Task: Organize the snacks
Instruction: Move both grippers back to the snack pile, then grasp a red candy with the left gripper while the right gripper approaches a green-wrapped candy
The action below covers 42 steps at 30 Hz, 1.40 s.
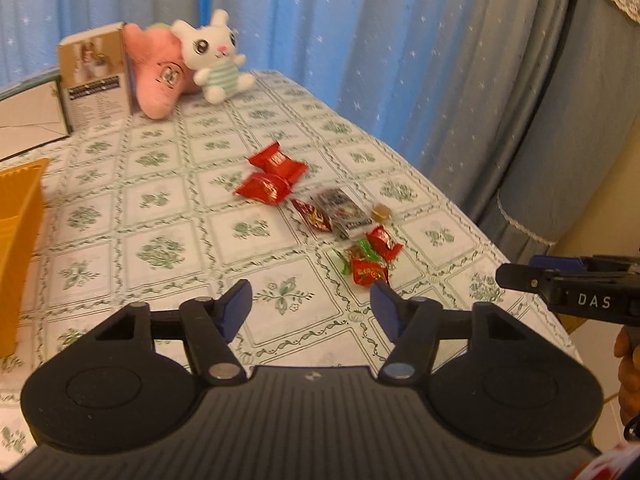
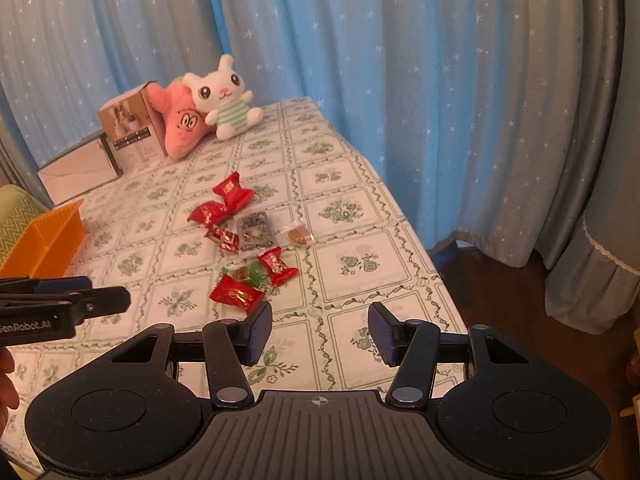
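Two hand-held grippers hover over a table scattered with wrapped snacks.

The left gripper point(image 1: 310, 306) and right gripper point(image 2: 320, 332) both stand apart, holding nothing; red candy wrappers point(image 2: 236, 294) lie mid-table near its right edge, an orange basket point(image 2: 48, 240) at its left edge.

The tablecloth point(image 2: 352, 268) is white with a grid of green vine borders and green flower motifs. Near its middle lie red candy wrappers point(image 2: 234, 196) with gold print, and beside them a silver-grey packet point(image 2: 256, 232). Left of these stands an orange basket point(image 2: 48, 240). At the cloth's far end sit a pink plush point(image 2: 182, 124) and a white rabbit plush point(image 2: 224, 96) in green stripes. Behind hang blue curtains point(image 2: 360, 40) with white stars.
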{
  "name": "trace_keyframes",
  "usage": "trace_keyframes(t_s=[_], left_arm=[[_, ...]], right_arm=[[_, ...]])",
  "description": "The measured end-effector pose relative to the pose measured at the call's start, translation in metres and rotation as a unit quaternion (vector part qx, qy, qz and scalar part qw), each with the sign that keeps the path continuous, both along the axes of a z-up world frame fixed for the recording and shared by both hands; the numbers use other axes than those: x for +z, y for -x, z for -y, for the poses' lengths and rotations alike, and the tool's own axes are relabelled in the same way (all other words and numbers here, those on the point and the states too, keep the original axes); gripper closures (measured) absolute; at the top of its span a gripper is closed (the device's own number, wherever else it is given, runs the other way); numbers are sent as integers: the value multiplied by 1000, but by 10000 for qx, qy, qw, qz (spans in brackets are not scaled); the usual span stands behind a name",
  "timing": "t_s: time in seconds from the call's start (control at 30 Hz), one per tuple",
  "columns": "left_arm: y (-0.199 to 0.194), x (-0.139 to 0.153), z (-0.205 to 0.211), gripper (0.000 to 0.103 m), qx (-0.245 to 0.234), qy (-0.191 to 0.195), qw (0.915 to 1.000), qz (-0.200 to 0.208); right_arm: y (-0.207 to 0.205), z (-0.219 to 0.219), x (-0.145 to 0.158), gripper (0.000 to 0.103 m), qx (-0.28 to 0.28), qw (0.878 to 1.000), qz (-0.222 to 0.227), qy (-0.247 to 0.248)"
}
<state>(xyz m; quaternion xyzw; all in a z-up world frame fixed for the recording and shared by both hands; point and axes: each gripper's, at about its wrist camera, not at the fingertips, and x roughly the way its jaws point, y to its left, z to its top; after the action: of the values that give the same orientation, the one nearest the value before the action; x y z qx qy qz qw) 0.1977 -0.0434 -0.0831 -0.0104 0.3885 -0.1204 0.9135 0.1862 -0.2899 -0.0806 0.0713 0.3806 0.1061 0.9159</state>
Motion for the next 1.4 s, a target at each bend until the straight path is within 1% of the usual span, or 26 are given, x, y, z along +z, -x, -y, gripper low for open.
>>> trace_keyframes(t_s=[0.03, 0.13, 0.2, 0.27, 0.33, 0.43, 0.5, 0.57, 0.63, 0.73, 0.77, 0.83, 0.87, 1.0, 1.23, 1.3, 1.33, 1.4], left_arm=[[-4, -4, 2, 45, -14, 15, 10000, -43], [-15, -16, 7, 45, -56, 117, 9998, -141], [-23, -24, 10, 49, -87, 202, 9996, -191], [-30, -32, 15, 56, -142, 280, 9992, -244], [-36, -39, 20, 61, -184, 324, 9989, -281], [-46, -48, 26, 65, -242, 398, 9984, -321], [-52, -53, 29, 66, -269, 492, 9977, -367], [-57, -58, 32, 71, -306, 559, 9972, -397], [-60, -61, 35, 73, -327, 599, 9967, -438], [-63, -65, 37, 83, -386, 680, 9958, -470], [-63, -65, 37, 89, -397, 697, 9957, -468], [-61, -65, 34, 95, -405, 739, 9953, -473], [-60, -64, 32, 99, -405, 751, 9952, -472], [-53, -62, 13, 100, -318, 782, 9950, -527], [-46, -59, -34, 100, 98, 584, 9971, -477], [-47, -58, -43, 99, 208, 505, 9974, -480], [-47, -57, -47, 97, 269, 481, 9973, -480], [-45, -55, -53, 95, 321, 414, 9979, -377]], right_arm=[[-3, 0, -3, 49, 13, 10000, -19, 14], [-13, -1, -13, 49, 95, 9999, -41, 46], [-20, -2, -20, 49, 141, 9998, -68, 100], [-27, -2, -28, 49, 171, 9997, -108, 123], [-33, -2, -34, 49, 178, 9996, -146, 137], [-40, -2, -42, 49, 183, 9995, -207, 154], [-45, -2, -47, 49, 176, 9994, -244, 168], [-48, -3, -51, 49, 165, 9994, -265, 170], [-50, -3, -54, 49, 159, 9993, -293, 173], [-53, -5, -58, 49, 171, 9992, -330, 177], [-54, -5, -59, 49, 179, 9991, -336, 177], [-54, -7, -60, 49, 200, 9990, -348, 182], [-55, -8, -60, 49, 216, 9990, -350, 179], [-55, -15, -60, 49, 280, 9989, -336, 178], [-58, -32, -58, 49, 488, 9983, -287, 137], [-59, -38, -58, 49, 591, 9979, -261, 109], [-59, -42, -57, 49, 673, 9974, -237, 90], [-61, -49, -57, 49, 806, 9965, -206, 78]])
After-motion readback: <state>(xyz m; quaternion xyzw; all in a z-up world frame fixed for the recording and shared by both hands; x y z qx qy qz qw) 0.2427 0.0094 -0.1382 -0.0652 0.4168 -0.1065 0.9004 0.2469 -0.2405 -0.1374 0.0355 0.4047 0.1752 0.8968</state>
